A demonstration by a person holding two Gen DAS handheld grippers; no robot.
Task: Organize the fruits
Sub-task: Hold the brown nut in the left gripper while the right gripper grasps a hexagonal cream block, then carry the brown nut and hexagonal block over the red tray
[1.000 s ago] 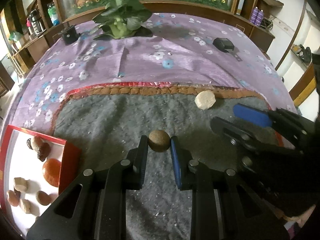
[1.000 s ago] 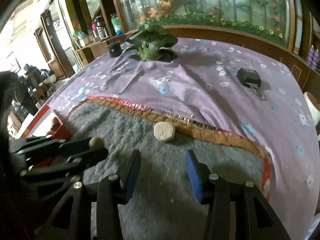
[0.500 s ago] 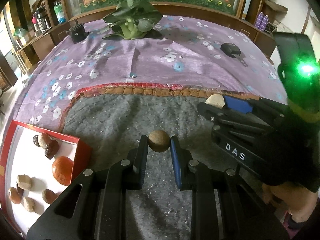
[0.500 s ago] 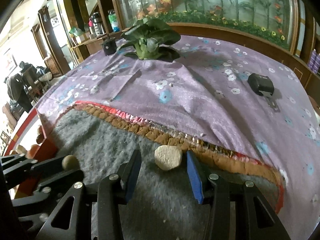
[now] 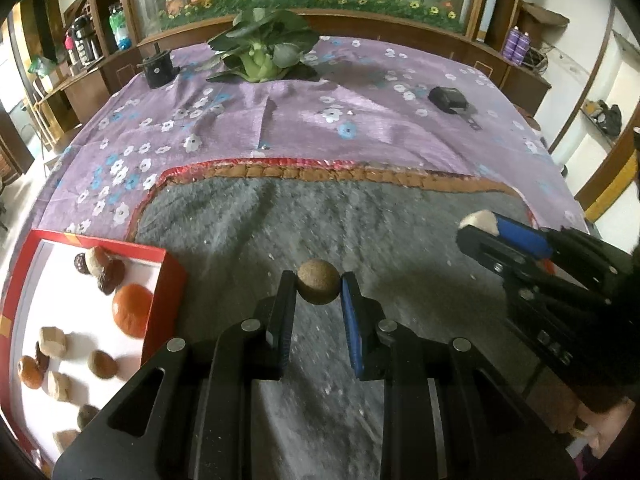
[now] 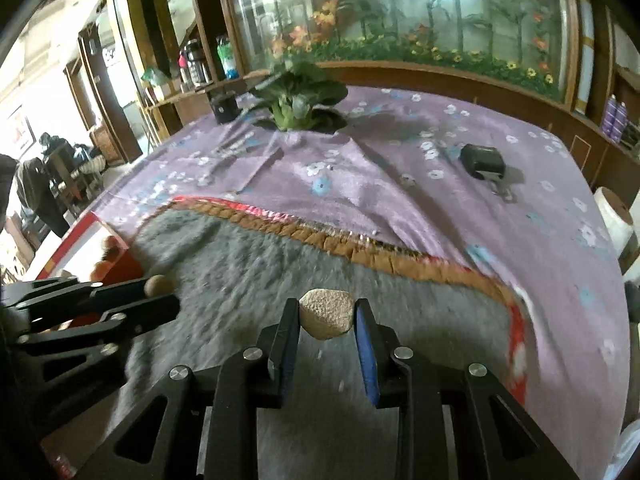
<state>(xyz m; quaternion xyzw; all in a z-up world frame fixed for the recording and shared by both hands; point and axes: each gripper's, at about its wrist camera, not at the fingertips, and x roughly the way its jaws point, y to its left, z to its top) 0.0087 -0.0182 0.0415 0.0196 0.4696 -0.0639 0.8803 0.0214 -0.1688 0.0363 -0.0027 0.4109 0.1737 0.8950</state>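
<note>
since the earlier frame the right gripper (image 6: 327, 317) has reached the pale chunk (image 6: 327, 313), its jaws closing on its uneven faces, so it may twist out; left gripper (image 5: 318, 288) pinches the brown ball (image 5: 318, 287)

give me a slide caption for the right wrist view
Right gripper closing on a pale, rough, angular fruit piece above the grey fleece mat.

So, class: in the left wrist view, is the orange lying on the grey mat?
No, the orange sits inside the red tray, beside the grey mat, not on it.
</note>
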